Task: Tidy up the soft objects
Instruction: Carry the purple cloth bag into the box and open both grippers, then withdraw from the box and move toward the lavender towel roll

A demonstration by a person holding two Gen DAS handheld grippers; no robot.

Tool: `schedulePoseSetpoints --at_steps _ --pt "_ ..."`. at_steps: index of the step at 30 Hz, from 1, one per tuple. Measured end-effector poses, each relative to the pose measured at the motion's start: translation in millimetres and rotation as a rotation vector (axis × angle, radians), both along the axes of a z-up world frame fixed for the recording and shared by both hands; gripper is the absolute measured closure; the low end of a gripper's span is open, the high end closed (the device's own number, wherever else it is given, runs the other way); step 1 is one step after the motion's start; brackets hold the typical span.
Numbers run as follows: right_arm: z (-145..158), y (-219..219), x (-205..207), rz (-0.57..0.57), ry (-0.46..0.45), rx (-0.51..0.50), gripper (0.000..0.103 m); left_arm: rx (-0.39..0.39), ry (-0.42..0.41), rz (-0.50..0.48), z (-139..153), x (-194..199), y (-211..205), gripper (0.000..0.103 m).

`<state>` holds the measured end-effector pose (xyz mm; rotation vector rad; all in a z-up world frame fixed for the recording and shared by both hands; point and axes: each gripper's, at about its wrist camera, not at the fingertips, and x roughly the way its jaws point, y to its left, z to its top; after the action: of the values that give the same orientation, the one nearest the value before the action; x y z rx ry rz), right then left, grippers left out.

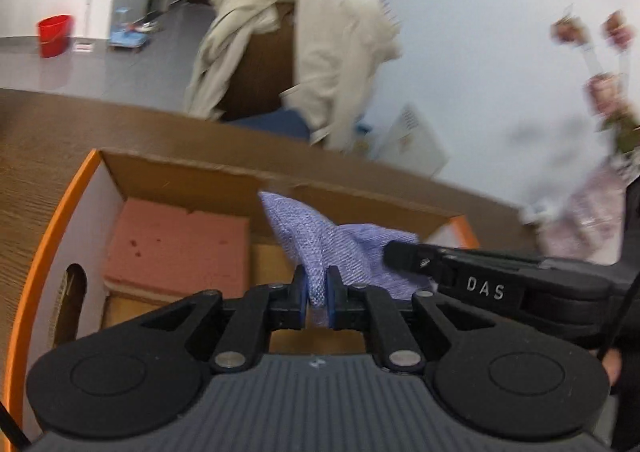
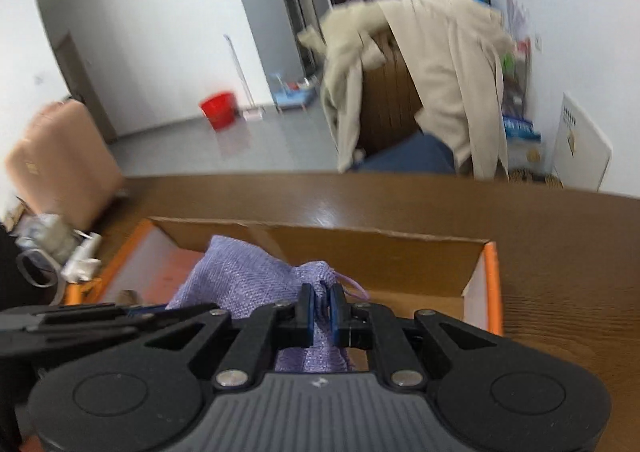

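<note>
A purple knitted pouch (image 1: 320, 244) hangs between both grippers over an open orange-edged cardboard box (image 1: 48, 220). My left gripper (image 1: 317, 294) is shut on one edge of the pouch. My right gripper (image 2: 322, 310) is shut on the other end of the pouch (image 2: 240, 280), near its drawstring. The right gripper also shows in the left wrist view (image 1: 404, 254), touching the pouch from the right. A pink sponge (image 1: 180, 244) lies inside the box at its left side. The box also shows in the right wrist view (image 2: 494, 284).
The box stands on a brown wooden table (image 2: 400, 204). A chair draped with a beige coat (image 1: 320, 52) stands beyond the table. A vase of flowers (image 1: 600, 172) is at the right. A pink bag (image 2: 60, 160) and small clutter (image 2: 60, 248) sit at the left.
</note>
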<state>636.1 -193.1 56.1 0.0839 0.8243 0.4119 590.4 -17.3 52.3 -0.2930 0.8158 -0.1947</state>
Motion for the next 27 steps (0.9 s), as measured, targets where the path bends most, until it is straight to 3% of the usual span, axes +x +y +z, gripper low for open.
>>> schedulePoseSetpoints --at_steps 2,4,5,9,12,20,23,27 --pt "-15.9 8.1 13.1 -0.007 0.035 -0.027 0.095 0.03 0.057 0.018 -11.1 10.7 3.0 0.091" --pt "-26.2 14.6 19.1 -0.005 0.048 -0.055 0.09 0.012 0.062 0.018 -14.7 9.1 13.0 0.078" --pt "-29.3 16.2 21.2 -0.004 0.058 -0.057 0.088 0.015 0.047 0.018 -11.2 5.3 16.9 0.071" --pt "-27.7 12.7 18.5 -0.002 0.079 -0.03 0.072 0.042 -0.039 0.018 20.1 -17.8 25.0 0.066" --pt "-2.4 -2.7 4.3 -0.032 0.014 -0.023 0.071 0.075 -0.119 0.012 54.9 -48.2 26.7 0.059" --pt "93.8 -52.6 -92.3 0.037 -0.205 0.012 0.048 0.221 -0.279 0.053 133.5 -158.0 26.5 0.035" --pt "114.1 -69.8 -136.9 0.052 -0.266 0.019 0.047 0.257 -0.34 0.069 145.7 -205.3 20.9 0.028" --pt "125.6 -90.6 -200.0 0.067 -0.346 0.021 0.038 0.314 -0.417 0.097 143.7 -270.8 11.5 0.019"
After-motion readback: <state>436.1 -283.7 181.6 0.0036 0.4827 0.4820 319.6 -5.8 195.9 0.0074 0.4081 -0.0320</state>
